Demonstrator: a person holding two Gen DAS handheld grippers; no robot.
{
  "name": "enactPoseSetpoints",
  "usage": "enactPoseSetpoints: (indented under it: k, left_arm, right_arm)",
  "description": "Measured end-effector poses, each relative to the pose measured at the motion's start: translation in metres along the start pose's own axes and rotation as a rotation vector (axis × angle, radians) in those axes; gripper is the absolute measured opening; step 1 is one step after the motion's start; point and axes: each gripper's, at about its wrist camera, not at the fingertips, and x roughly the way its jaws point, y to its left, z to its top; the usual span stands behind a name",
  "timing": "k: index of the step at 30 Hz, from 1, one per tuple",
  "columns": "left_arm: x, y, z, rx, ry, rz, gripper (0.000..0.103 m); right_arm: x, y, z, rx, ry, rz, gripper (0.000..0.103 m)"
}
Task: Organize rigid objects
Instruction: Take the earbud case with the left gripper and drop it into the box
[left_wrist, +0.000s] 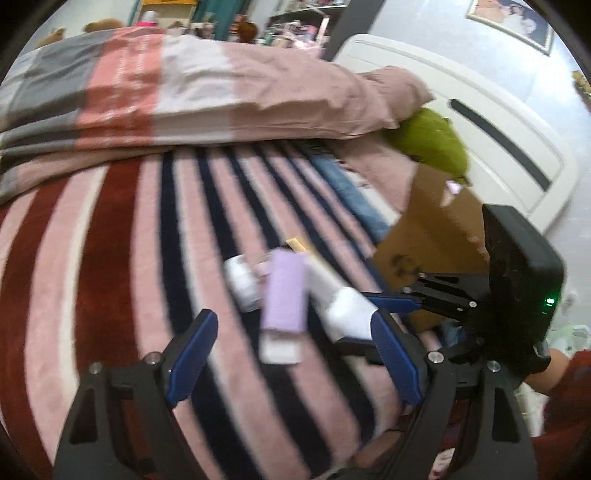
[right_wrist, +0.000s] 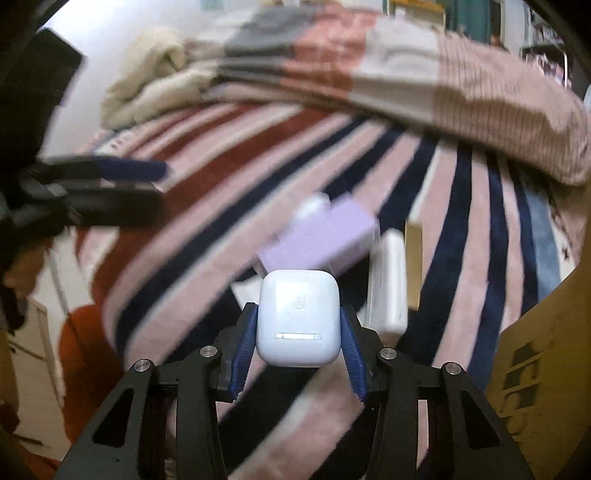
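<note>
My right gripper is shut on a white earbud case and holds it above the striped blanket. Behind it lie a lilac box, a white flat box and a thin tan piece. In the left wrist view my left gripper is open above the blanket, with the lilac box just ahead between its fingers. A small white round item lies to its left. The right gripper with the white case shows at the right.
A brown cardboard box stands at the right, also in the right wrist view. A folded pink and grey duvet lies across the back. A green cloth and a white headboard are at the far right.
</note>
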Motion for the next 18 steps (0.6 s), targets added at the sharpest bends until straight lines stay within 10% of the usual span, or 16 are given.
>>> enactPoseSetpoints:
  k: [8,18]
  left_arm:
    - [-0.007,-0.063,0.041,0.073,-0.039,-0.149,0.034]
    - [0.032,-0.149,0.098,0.203,0.001,-0.180,0.033]
  right_arm:
    - [-0.072,0.010,0.023,-0.069,-0.185,0.022,0.039]
    - [-0.128,-0.053,0.016,-0.023,-0.266,-0.079,0.039]
